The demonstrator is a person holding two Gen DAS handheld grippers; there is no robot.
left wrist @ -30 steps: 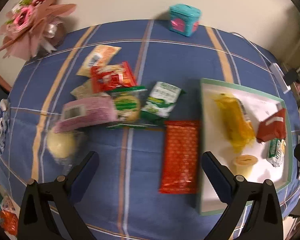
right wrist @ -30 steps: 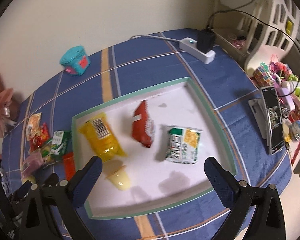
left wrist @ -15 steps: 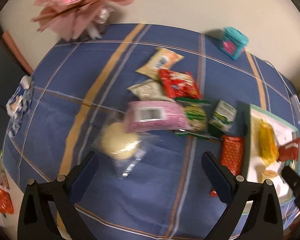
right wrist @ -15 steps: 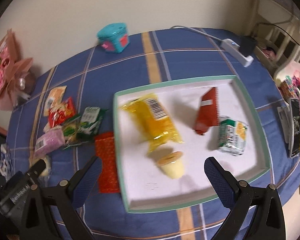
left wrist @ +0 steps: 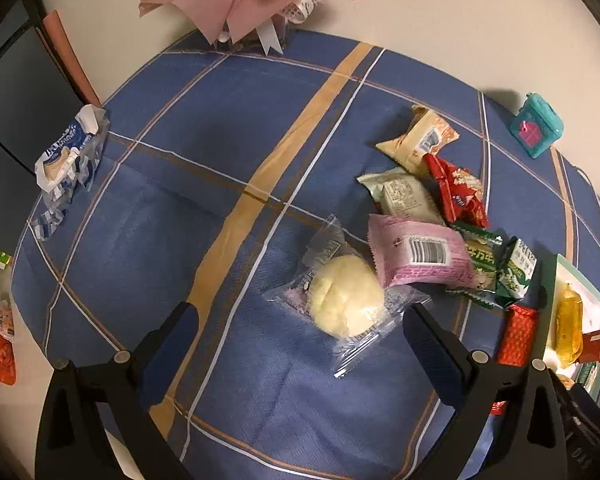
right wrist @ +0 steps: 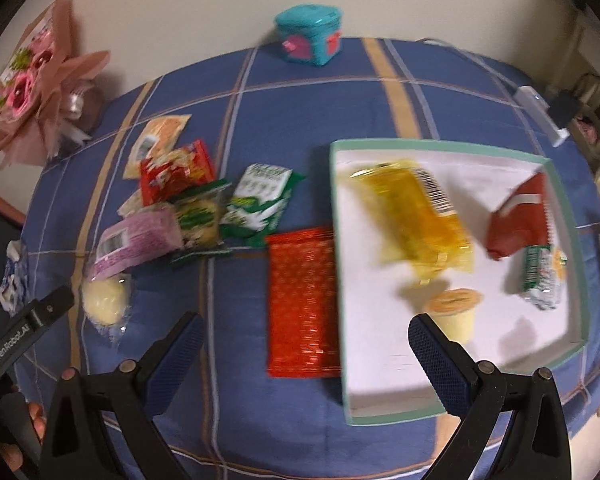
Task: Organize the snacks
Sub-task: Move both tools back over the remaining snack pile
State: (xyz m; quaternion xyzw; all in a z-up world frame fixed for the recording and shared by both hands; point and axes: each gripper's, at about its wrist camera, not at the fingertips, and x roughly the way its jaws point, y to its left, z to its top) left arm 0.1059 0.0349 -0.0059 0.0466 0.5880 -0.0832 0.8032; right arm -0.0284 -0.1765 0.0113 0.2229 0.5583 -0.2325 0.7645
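Right wrist: tray (right wrist: 444, 145), four snacks inside

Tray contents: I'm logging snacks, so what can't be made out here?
- Left wrist view: tray cut by the right edge and that gripper's arm; only the yellow packet and red packet show.
- Right wrist view: motion blur makes the green packet print unreadable.
- Jelly cup: partly behind a finger.

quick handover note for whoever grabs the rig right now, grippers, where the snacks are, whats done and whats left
Left gripper: open, empty, aimed at the wrapped bun.
Right gripper: open, empty, above the red packet beside the tray.
Done: yellow bag, dark red pouch, green-white packet and jelly cup are in the tray.
Left: bun, red packet and the pile with the pink pack still on the cloth.
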